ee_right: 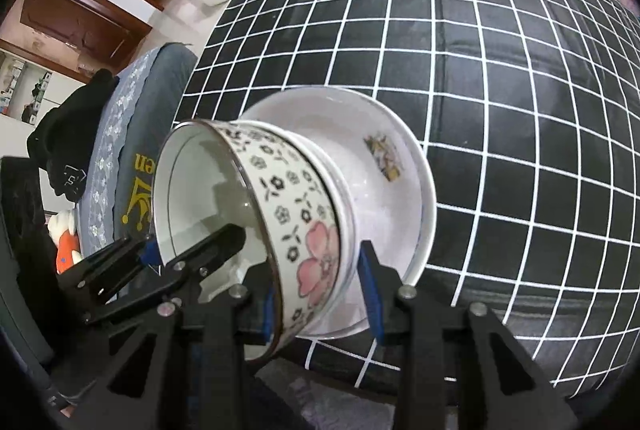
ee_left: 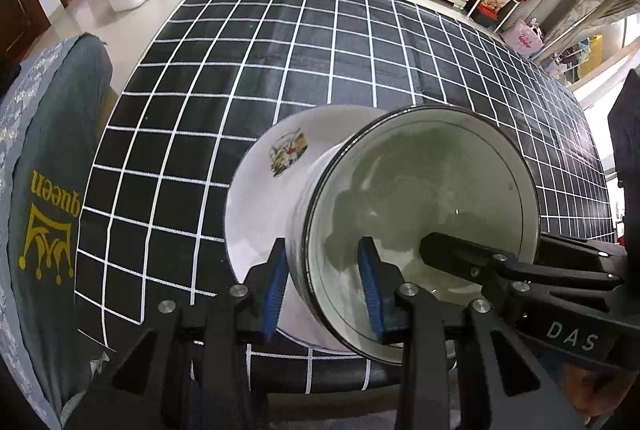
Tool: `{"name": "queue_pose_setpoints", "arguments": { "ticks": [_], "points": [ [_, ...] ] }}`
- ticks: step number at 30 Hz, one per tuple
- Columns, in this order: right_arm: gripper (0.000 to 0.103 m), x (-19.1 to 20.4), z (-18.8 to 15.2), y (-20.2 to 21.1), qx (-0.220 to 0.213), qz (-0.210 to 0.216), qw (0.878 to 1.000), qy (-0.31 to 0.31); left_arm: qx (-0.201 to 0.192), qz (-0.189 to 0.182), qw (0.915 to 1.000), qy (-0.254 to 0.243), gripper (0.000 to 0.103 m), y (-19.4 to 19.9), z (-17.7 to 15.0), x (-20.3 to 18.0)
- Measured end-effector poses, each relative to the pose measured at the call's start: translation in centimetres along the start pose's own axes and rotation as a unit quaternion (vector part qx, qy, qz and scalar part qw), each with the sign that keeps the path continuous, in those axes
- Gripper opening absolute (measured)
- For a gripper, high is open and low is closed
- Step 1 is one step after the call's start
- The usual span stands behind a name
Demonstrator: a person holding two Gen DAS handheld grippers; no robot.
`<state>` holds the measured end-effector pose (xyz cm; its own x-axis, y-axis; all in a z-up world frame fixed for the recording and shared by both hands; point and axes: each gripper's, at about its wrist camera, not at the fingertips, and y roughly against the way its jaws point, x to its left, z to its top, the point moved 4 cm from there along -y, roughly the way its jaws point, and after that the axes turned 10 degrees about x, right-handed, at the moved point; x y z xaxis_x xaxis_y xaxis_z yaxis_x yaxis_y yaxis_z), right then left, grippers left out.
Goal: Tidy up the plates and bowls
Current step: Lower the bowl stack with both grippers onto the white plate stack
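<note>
The left gripper (ee_left: 324,286) has its fingers clamped on the near wall of the bowl (ee_left: 420,214), one blue pad inside the rim and one outside. The right gripper (ee_right: 320,294) grips the opposite wall of the same bowl (ee_right: 288,198) in the same manner, fingers closed on the floral rim. Both grippers hold the bowl tilted above a white plate (ee_left: 264,182), which rests on the black checked surface (ee_left: 320,42) near its front edge. Contact between bowl and plate cannot be determined.
</note>
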<state>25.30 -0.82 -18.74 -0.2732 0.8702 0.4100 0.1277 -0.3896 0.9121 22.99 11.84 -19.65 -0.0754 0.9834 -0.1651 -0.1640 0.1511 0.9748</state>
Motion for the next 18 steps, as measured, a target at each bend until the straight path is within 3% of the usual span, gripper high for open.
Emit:
{"name": "queue_pose_setpoints", "arguments": {
  "ticks": [18],
  "points": [
    [0.040,-0.02,0.80,-0.11,-0.025,-0.018,1.000,0.004,-0.014,-0.016,0.9998,0.007,0.032,-1.00,0.21,0.67]
  ]
}}
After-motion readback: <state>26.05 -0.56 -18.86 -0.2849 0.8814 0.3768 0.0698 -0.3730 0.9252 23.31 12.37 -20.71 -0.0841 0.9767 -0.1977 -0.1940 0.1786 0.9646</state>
